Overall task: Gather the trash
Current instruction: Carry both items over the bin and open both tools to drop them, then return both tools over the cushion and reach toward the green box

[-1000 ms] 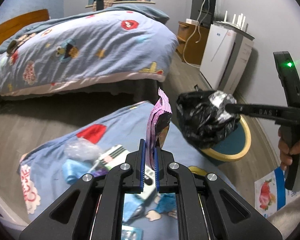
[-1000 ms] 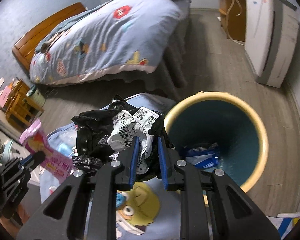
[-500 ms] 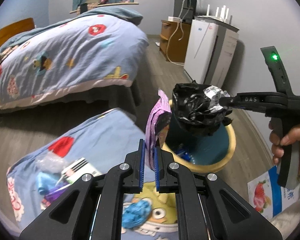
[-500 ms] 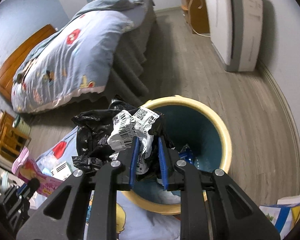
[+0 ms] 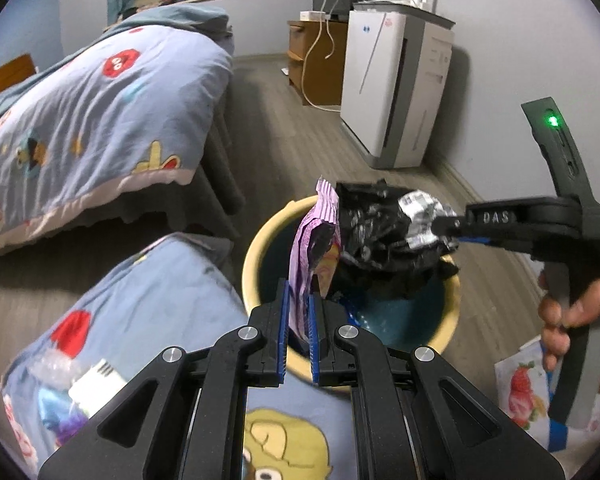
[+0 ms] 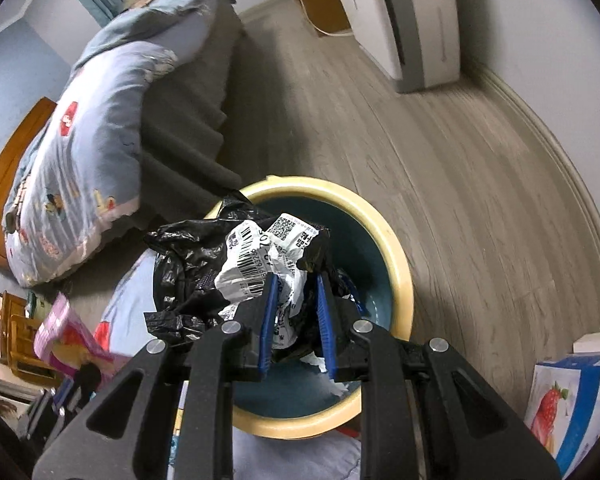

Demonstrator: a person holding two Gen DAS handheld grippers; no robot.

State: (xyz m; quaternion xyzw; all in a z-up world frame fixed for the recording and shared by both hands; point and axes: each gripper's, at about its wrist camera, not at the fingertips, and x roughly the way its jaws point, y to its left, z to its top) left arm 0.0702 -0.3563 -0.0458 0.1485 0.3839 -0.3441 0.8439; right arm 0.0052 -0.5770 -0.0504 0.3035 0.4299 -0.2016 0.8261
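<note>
Now that both loads have travelled from the quilt to above the bin [image 6: 396, 248]: left gripper [image 5: 299, 312] clamps purple wrapper [image 5: 314, 236]; right gripper [image 6: 293, 300] clamps black bag [image 6: 188, 264]. Release pending.

Both grippers are matte black plastic with blue ribbed pads lining the fingers [image 5: 285, 328] and round silver screws at the linkage joints. The right gripper [image 5: 456, 230] has "DAS" stamped on its side and a green LED glowing on the handle, upper right. Bare-skinned right hand [image 5: 568, 320], lower right.
</note>
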